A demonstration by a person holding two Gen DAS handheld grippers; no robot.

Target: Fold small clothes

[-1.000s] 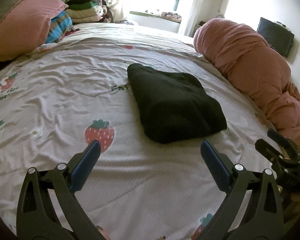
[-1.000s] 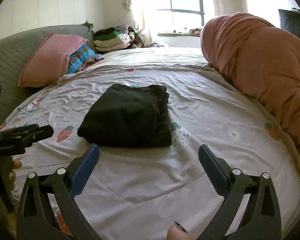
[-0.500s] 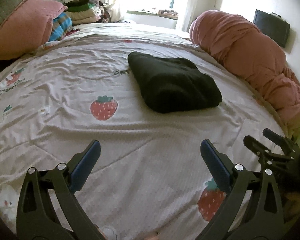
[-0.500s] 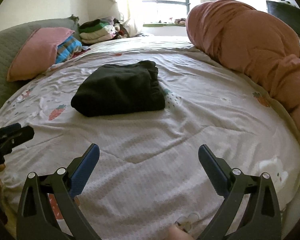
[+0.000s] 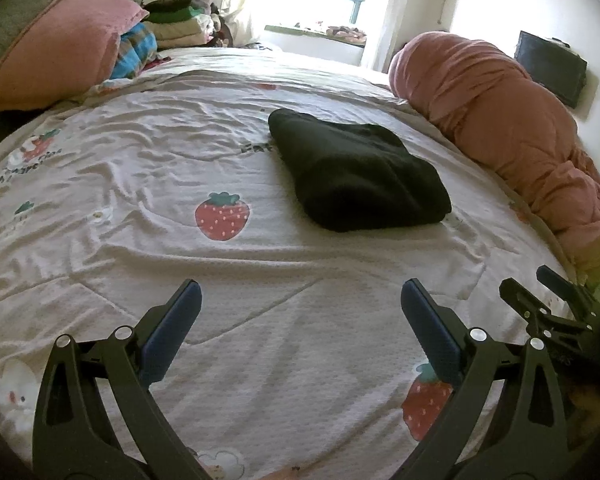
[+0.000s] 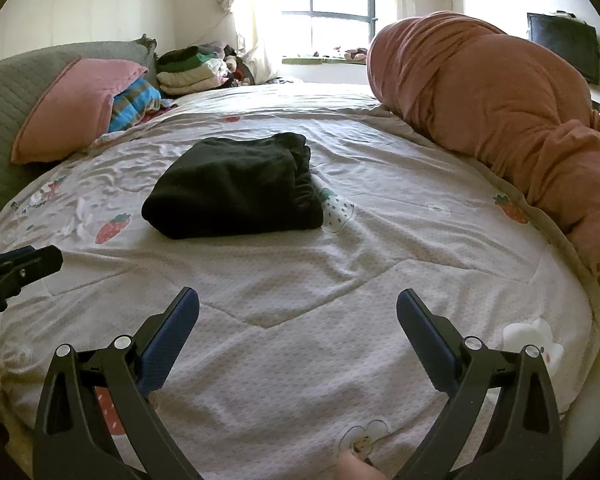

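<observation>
far left there's a pink pillow (image 5: 56,48) leaning on the grey headboard, with a striped blue bundle (image 5: 134,56) tucked beside it and a stack of folded clothes (image 5: 178,24) behind that near the window. the left hand-held gripper (image 5: 300,320) hangs over the near part of the bed (image 5: 140,152), fingers spread wide and nothing between them, well short of the garment. the bedspread is the wrinkly strawberry print one, a big strawberry (image 5: 222,216) sits just left of the black folded garment (image 5: 356,172).

that garment is folded into a chunky rectangle lying flat about mid-bed. in the left wrist view its long axis runs diagonally, from the far-left corner down toward the near right, with the thick rounded fold edge facing the camera. in the right wrist view (image 6: 236,192) the layered, bunched edges are on its right side and the smooth fold is at the near left.

the right hand-held gripper (image 6: 298,320) is also released, wide apart and empty, over bare bedspread, apart from the garment. along the right edge of the bed lies a big rolled-up pink duvet (image 5: 512,128), not touching the garment, and a dark screen (image 5: 550,68) is on the wall behind it.
</observation>
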